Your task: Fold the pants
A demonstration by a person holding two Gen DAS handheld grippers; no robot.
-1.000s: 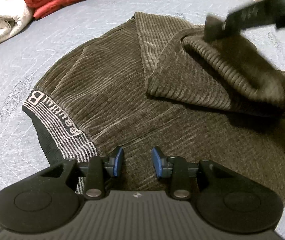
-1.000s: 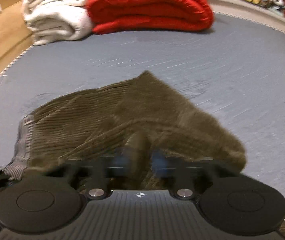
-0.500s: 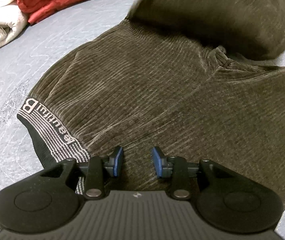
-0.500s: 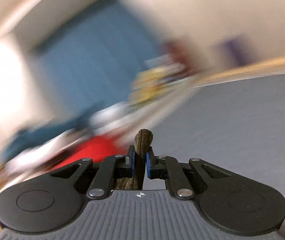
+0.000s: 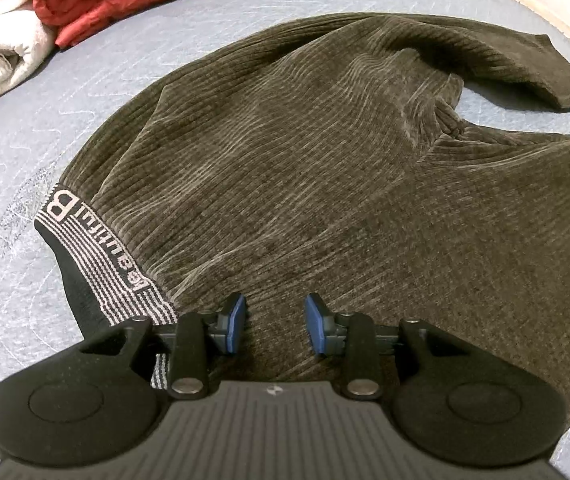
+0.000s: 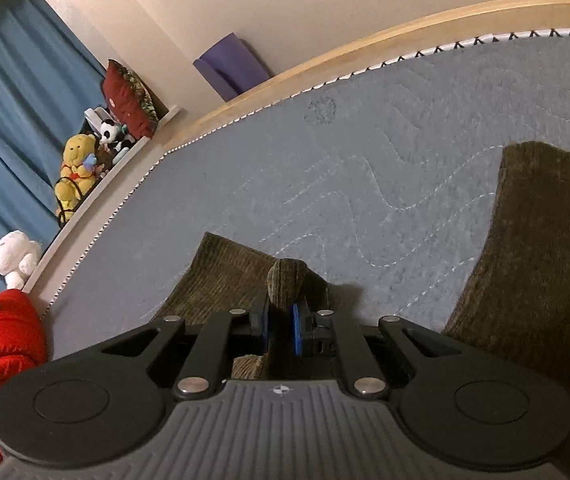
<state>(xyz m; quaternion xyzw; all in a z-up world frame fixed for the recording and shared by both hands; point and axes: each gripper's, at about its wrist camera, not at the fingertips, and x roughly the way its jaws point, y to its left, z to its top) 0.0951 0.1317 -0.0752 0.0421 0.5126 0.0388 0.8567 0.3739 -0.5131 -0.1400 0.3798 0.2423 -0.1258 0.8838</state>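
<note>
Corduroy pants (image 5: 305, 184) need the right gripper (image 6: 281, 320), pinching a leg hem, drawn taut while the spread left gripper (image 5: 273, 328) pins the waist.

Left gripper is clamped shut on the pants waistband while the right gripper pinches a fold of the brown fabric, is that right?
Not quite. In the left wrist view the left gripper is open, jaws apart over the pants beside the waistband, gripping nothing. The right gripper does pinch a fold of the brown fabric.
</note>
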